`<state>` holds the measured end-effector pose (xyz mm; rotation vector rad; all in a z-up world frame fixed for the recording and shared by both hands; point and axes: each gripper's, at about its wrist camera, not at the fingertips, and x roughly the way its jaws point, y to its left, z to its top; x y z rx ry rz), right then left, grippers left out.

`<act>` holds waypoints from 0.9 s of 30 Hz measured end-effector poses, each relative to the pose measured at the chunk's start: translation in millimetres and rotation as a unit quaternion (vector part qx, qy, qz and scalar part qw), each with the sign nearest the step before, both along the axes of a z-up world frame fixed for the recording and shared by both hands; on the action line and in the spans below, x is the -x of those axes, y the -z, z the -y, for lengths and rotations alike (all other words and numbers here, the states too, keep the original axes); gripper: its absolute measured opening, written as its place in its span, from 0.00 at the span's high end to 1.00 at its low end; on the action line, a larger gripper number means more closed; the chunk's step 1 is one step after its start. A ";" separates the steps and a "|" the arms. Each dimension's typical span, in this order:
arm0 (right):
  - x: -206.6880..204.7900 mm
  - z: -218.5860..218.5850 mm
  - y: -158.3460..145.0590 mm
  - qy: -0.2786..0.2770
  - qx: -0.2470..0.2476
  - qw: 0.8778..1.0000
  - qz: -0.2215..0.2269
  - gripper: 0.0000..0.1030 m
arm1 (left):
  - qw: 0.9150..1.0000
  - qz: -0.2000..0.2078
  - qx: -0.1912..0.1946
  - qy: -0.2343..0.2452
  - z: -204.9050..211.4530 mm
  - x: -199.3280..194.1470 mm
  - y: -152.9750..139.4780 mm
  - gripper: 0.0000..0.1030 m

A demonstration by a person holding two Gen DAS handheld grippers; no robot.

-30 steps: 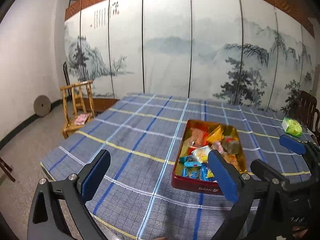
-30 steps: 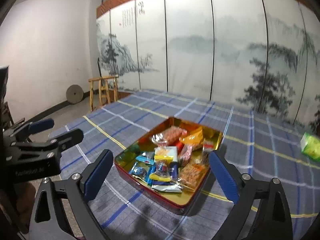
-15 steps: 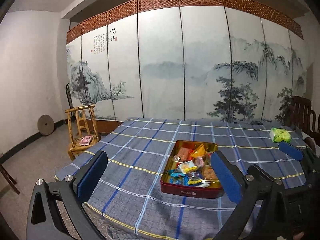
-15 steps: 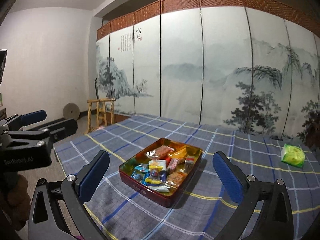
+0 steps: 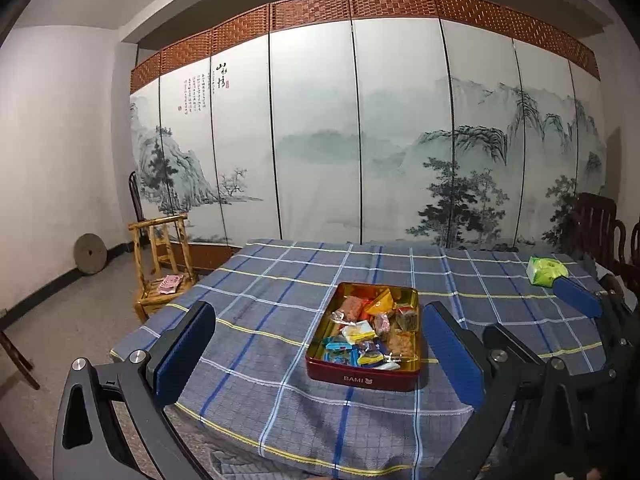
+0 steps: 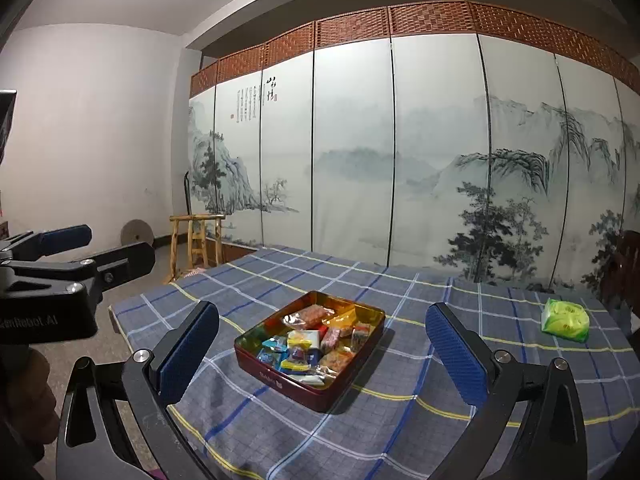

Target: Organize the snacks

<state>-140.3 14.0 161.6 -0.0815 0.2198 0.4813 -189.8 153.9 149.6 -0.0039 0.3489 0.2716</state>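
Observation:
A red tin (image 5: pixel 362 378) with a gold inside sits on the blue plaid tablecloth (image 5: pixel 280 292), filled with several wrapped snacks (image 5: pixel 370 334). It also shows in the right wrist view (image 6: pixel 280 380). My left gripper (image 5: pixel 320 354) is open and empty, held back from the table's near edge, facing the tin. My right gripper (image 6: pixel 322 354) is open and empty, also back from the table. The right gripper's blue finger (image 5: pixel 576 298) shows at the right of the left wrist view. The left gripper shows at the left edge of the right wrist view (image 6: pixel 60 256).
A green packet (image 6: pixel 566 320) lies on the table's far right, also in the left wrist view (image 5: pixel 546 271). A small wooden chair (image 5: pixel 164 264) stands left of the table. A dark chair (image 5: pixel 600 224) is at the right. A painted folding screen (image 5: pixel 360 140) stands behind.
Both grippers have pulled back and up from the table. The tin now looks smaller and farther away. Both stay open and empty.

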 end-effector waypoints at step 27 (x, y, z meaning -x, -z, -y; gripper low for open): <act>10.0 -7.5 2.6 0.002 0.015 1.000 0.001 0.00 | 1.000 -0.012 0.014 -0.018 -10.4 9.1 8.5 0.01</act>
